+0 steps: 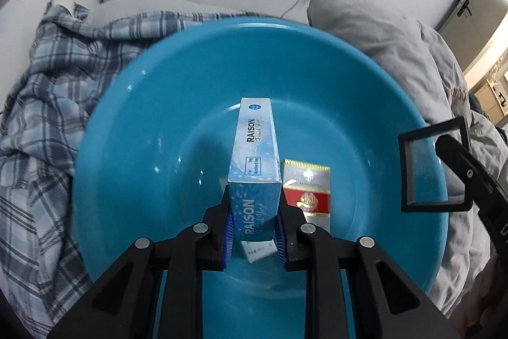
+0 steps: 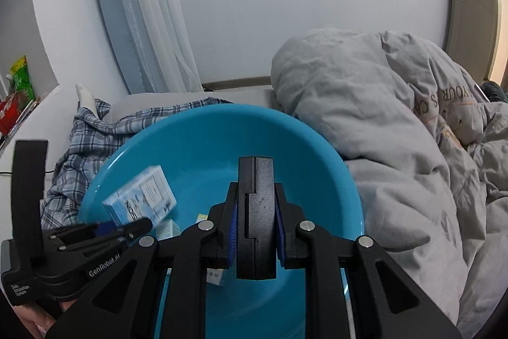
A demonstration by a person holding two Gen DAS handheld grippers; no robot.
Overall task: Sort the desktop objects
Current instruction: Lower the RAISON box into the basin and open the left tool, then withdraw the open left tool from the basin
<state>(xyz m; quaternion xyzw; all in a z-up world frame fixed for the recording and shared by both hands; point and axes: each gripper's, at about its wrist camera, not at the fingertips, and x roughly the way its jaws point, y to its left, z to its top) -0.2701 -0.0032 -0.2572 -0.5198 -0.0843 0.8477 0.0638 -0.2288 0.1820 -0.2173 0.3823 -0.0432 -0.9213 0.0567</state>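
My left gripper (image 1: 254,212) is shut on a pale blue RAISON box (image 1: 255,154), held end-out over a large blue basin (image 1: 158,104). On the basin floor lie a red and gold pack (image 1: 309,193) and a small white box (image 1: 257,251), right beside and under the held box. My right gripper (image 2: 255,221) is shut on a flat black case (image 2: 256,205), seen edge-on above the basin (image 2: 203,142). In the left wrist view that case (image 1: 433,167) shows a clear window and hangs over the basin's right rim. The left gripper (image 2: 127,227) with the blue box (image 2: 139,199) shows at the lower left.
The basin rests on a bed. A blue plaid cloth (image 1: 47,116) lies to its left and a bunched grey duvet (image 2: 397,148) to its right. A white wall and curtain (image 2: 149,21) stand behind. Snack bags (image 2: 19,91) sit on a ledge at far left.
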